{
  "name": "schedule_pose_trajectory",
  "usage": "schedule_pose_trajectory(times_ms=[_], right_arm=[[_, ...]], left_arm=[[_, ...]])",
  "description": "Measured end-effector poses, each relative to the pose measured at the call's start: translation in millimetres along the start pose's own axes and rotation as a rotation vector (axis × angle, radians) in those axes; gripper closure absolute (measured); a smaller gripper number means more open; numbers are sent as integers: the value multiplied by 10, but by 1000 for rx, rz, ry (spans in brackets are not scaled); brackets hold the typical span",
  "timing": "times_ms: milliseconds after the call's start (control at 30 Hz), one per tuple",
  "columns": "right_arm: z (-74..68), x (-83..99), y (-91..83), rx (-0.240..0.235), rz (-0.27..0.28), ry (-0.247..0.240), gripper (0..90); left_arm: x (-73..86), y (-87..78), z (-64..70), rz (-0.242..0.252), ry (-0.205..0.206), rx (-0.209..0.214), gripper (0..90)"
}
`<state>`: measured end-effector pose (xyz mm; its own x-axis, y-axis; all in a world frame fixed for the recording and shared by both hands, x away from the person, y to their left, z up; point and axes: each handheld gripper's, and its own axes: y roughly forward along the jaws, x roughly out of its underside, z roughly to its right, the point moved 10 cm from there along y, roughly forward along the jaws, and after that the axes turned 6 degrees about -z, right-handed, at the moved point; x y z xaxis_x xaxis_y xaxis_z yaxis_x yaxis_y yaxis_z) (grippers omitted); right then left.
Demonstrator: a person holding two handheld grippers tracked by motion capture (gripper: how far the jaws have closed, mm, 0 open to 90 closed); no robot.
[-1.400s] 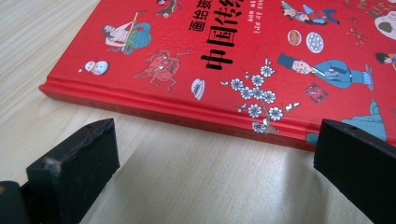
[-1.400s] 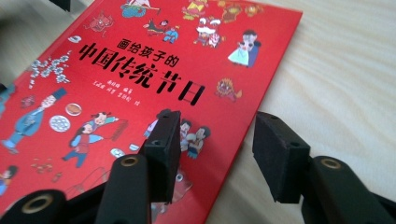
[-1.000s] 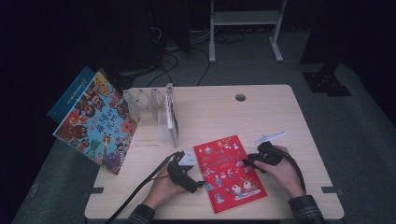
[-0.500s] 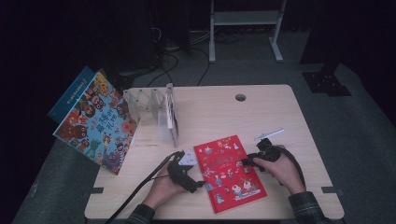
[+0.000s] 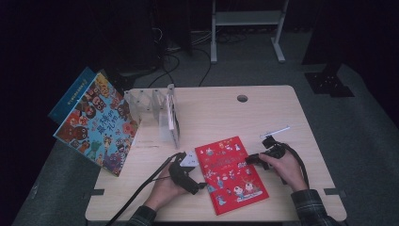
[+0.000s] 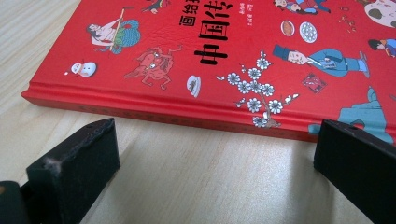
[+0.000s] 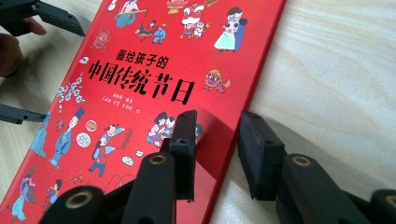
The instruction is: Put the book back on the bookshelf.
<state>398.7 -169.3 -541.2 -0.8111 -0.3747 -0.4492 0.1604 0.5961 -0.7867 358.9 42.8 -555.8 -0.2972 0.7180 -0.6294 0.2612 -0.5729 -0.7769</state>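
A red picture book [image 5: 230,173] with black Chinese title lies flat at the table's front middle. My left gripper [image 5: 201,184] is held low at the book's left edge. In the left gripper view that gripper [image 6: 215,140] stands wide open, and the spine of the red book [image 6: 187,70] runs across just ahead of both jaws. My right gripper [image 5: 248,160] is at the book's right edge. In its own view the right gripper [image 7: 219,123] is open by a narrow gap, one jaw over the red cover [image 7: 140,88], the other over bare wood.
A colourful picture book [image 5: 96,122] leans off the table's left side. A clear acrylic book stand [image 5: 160,110] is behind the red book. A thin white strip [image 5: 275,131] lies at the right, and a cable hole [image 5: 242,98] is farther back.
My right gripper has crept slightly left onto the book's right edge. The left gripper and the book have stayed put.
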Motion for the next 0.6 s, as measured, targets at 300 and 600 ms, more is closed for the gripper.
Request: schedule_pose_trajectory(times_ms=[300, 600], right_arm=[[-71, -68, -157, -66, 64, 3, 682], [-301, -113, -326, -157, 51, -47, 662]], left_arm=[[0, 0, 0, 0, 0, 0, 0], [-1, 0, 0, 1, 0, 1, 0]])
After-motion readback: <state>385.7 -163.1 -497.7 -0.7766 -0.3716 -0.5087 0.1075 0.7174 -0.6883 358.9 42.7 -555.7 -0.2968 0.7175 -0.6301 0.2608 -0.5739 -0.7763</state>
